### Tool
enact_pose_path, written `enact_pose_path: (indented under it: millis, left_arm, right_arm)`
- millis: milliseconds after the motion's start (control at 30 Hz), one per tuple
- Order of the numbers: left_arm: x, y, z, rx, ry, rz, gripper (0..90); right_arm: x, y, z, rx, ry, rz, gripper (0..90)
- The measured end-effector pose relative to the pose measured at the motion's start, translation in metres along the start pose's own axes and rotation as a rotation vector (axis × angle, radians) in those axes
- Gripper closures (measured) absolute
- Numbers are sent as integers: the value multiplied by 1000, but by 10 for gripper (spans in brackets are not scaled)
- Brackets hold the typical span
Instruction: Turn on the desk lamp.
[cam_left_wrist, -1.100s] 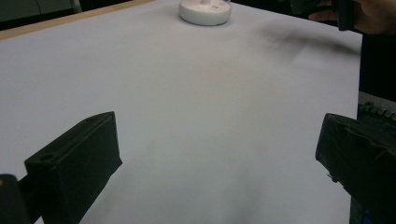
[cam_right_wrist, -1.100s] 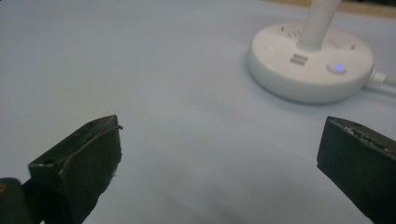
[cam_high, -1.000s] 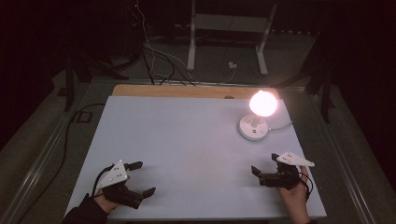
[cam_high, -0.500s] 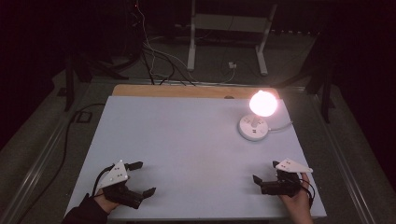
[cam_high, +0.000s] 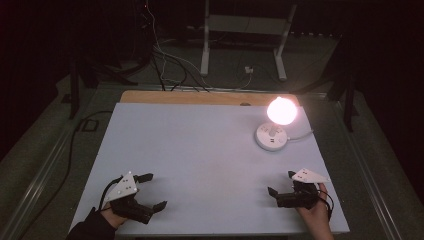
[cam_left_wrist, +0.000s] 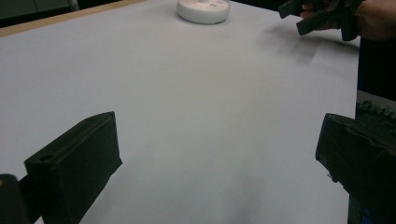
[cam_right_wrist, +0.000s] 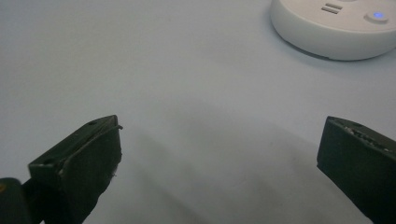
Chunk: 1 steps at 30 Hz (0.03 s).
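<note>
your left gripper (cam_high: 151, 191) rests at the near left corner of the counter (cam_high: 200, 150) with its jaws spread wide and nothing between them; in the left gripper view the right-hand jaw is cut off by the frame edge, and both jaws are blunt, matte black blocks with slightly rough faces. your right gripper (cam_high: 281, 186) sits at the near right, in your hand (cam_high: 315, 212), and its jaws are likewise wide apart and empty in the right gripper view, where only their tips enter from the bottom corners. the nearest thing to it is the round white base (cam_high: 271, 136), a smooth, low plastic puck standing on the far right part of the counter, well apart from both grippers; in the right gripper view it is cropped at the top right, showing two small slots and a blue-lit button. above it the glowing bulb (cam_high: 281, 110) is so bright in the high view that its surface washes out to a pale pink ball, and whatever joins it to the base is hard to make out. a thin white cable (cam_high: 301, 135) runs off from the base to the right edge. the counter top is a flat, matte, pale grey sheet, with a strip of wood showing along its far edge. beyond it the room is dark; tangled wires and a white metal stand (cam_high: 245, 40) on the floor are only dimly readable. your sleeve at the bottom left is mostly cut off.
</note>
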<state>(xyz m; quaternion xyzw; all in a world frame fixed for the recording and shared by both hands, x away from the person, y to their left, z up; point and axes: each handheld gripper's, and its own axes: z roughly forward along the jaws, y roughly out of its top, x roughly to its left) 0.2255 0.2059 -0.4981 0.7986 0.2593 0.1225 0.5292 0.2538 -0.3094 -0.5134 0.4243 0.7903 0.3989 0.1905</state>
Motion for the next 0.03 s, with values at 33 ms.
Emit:
enact_pose_path:
  millis: [33]
  left_arm:
    - [0,0,0,-5,-1,-2,3]
  right_arm:
    - [0,0,0,2,-2,0,0]
